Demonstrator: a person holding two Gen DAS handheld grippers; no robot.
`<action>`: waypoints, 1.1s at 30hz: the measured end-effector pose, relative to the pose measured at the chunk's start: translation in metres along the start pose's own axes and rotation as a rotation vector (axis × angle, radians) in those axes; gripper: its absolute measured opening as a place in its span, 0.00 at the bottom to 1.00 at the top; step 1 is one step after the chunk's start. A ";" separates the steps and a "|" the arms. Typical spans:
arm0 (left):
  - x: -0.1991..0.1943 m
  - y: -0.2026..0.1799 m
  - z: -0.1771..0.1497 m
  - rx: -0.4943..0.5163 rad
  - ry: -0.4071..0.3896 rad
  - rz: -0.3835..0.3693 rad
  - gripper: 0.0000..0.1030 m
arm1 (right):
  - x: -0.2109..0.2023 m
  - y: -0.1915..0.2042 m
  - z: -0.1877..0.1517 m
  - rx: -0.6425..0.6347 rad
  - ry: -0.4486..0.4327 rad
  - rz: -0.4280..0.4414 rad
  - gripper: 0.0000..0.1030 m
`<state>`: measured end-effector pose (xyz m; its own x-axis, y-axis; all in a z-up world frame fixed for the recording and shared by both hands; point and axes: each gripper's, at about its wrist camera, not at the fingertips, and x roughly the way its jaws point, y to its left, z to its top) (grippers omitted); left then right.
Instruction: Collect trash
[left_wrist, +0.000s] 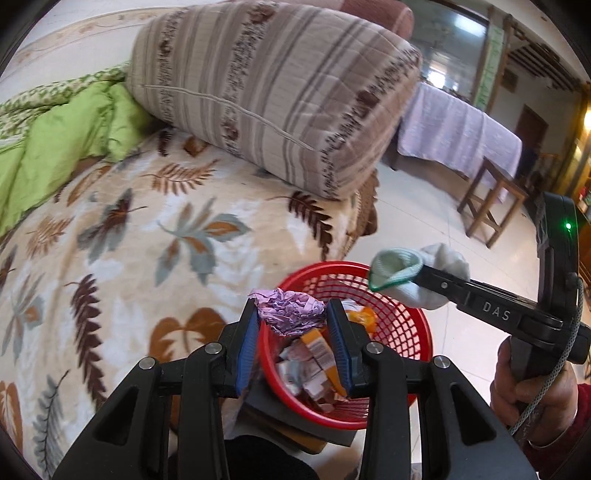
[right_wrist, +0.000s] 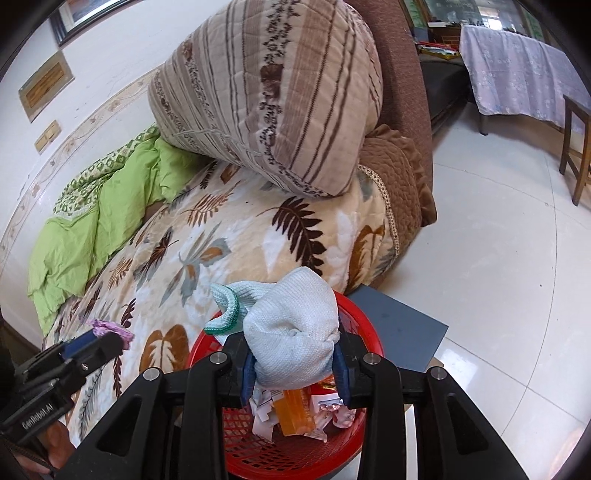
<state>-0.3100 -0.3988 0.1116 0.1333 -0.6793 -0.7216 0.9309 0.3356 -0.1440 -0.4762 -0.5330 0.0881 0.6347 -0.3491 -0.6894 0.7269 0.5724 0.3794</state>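
A red mesh basket (left_wrist: 406, 332) (right_wrist: 354, 317) holding several wrappers and an orange packet stands beside the bed. My left gripper (left_wrist: 293, 317) is shut on a crumpled purple paper ball (left_wrist: 288, 310), held over the basket's near rim. The same ball (right_wrist: 110, 328) shows at the lower left of the right wrist view, in that gripper (right_wrist: 99, 338). My right gripper (right_wrist: 293, 363) is shut on a white knitted glove with a green cuff (right_wrist: 291, 325), above the basket. In the left wrist view the glove (left_wrist: 410, 273) hangs over the basket's far rim in the right gripper (left_wrist: 413, 275).
The bed carries a leaf-patterned blanket (left_wrist: 147, 240), a green quilt (left_wrist: 55, 147) and a large striped folded quilt (left_wrist: 277, 92). A grey board (right_wrist: 402, 328) lies under the basket. White tiled floor (right_wrist: 498, 258), a wooden stool (left_wrist: 487, 199) and a cloth-covered table (left_wrist: 454, 129) are to the right.
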 end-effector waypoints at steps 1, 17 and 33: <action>0.003 -0.002 0.000 0.002 0.007 -0.010 0.34 | 0.002 -0.001 -0.001 0.005 0.004 0.000 0.36; 0.013 -0.006 -0.004 -0.021 0.021 -0.067 0.64 | 0.000 -0.005 -0.002 0.025 -0.001 -0.052 0.63; -0.065 0.063 -0.046 -0.047 -0.116 0.315 0.94 | -0.012 0.075 -0.047 -0.079 -0.107 -0.400 0.91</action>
<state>-0.2754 -0.3038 0.1181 0.4519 -0.6061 -0.6545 0.8217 0.5685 0.0409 -0.4416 -0.4512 0.0953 0.3328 -0.6282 -0.7033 0.9021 0.4293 0.0434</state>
